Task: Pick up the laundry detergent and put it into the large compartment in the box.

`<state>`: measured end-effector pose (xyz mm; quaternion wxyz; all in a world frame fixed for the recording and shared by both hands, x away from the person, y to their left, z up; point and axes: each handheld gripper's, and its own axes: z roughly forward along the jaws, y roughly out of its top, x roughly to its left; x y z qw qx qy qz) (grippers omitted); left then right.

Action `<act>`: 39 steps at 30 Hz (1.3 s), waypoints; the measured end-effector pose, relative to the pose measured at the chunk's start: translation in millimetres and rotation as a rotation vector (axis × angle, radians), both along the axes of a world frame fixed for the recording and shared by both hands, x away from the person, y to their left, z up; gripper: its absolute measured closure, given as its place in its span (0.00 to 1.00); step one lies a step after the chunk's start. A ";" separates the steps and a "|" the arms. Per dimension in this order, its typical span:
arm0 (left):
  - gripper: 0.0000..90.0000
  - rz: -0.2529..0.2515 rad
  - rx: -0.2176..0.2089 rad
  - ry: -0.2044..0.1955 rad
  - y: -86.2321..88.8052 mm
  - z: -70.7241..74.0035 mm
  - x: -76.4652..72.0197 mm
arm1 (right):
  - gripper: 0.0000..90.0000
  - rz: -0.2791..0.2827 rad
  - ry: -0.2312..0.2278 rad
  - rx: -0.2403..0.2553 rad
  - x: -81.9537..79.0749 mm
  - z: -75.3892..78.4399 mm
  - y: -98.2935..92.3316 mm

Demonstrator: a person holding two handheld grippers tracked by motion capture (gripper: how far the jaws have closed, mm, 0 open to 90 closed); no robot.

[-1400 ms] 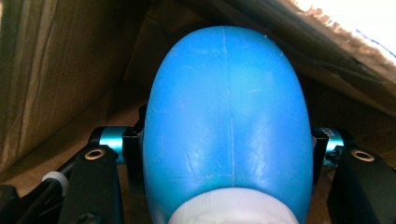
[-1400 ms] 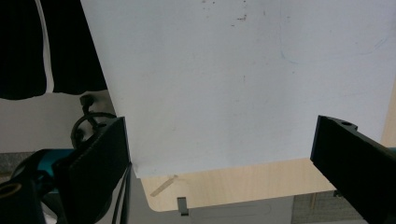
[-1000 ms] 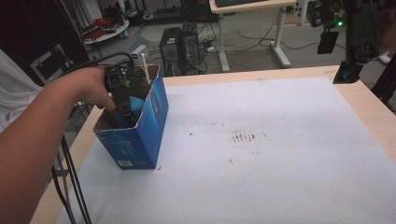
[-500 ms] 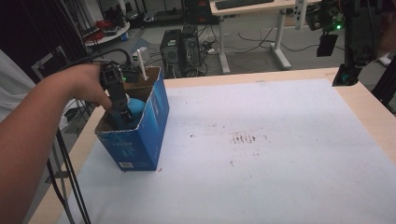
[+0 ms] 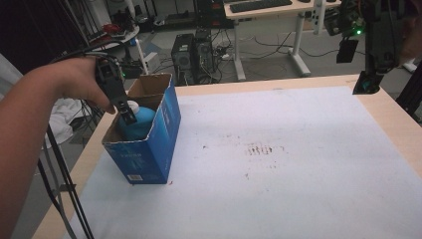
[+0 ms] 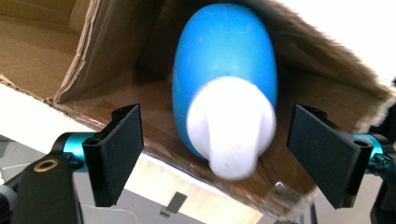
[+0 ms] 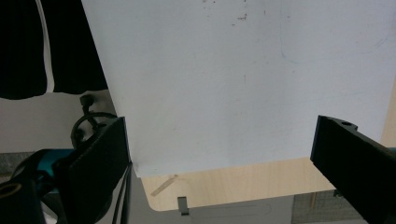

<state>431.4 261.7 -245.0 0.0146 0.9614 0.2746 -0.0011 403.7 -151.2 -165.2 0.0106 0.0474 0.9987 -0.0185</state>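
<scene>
A blue bottle (image 5: 138, 124) with a white cap (image 5: 132, 105) stands leaning inside an open blue cardboard box (image 5: 152, 149) at the table's left side. My left gripper (image 5: 127, 115) reaches down into the box from the left, held in a hand. In the left gripper view the bottle (image 6: 224, 70) lies between the wide-apart jaws of the left gripper (image 6: 217, 123), cap (image 6: 231, 135) toward the camera, with neither jaw touching it. My right gripper (image 5: 367, 83) hangs high over the table's far right corner. In its own view the right gripper (image 7: 222, 133) is open and holds nothing.
A white mat (image 5: 278, 164) with dark smudges covers the wooden table (image 5: 383, 107). Below the right gripper lie the mat's edge (image 7: 210, 163) and the bare wood rim (image 7: 243, 184). Desks, computer towers and cables stand beyond the far edge.
The left hand has drawn back to the left and up, raising the gripper from deep in the box to the bottle's cap. The right gripper has shifted slightly.
</scene>
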 end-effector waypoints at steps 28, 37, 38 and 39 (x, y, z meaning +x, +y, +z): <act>0.07 -0.310 0.021 -0.022 -90.2 53.8 -32.8 | 0.04 0.009 0.000 -0.001 -2.9 2.2 2.3; 0.02 -0.379 0.032 -0.036 -118.6 41.9 -33.6 | 0.04 0.000 0.001 0.003 -5.0 3.0 3.0; 0.02 -0.388 0.033 -0.040 -120.6 40.0 -33.4 | 0.04 0.010 0.001 -0.003 -4.5 3.1 3.3; 0.02 -0.394 0.034 -0.038 -122.7 37.9 -32.8 | 0.04 0.008 0.001 -0.005 -5.0 3.0 3.8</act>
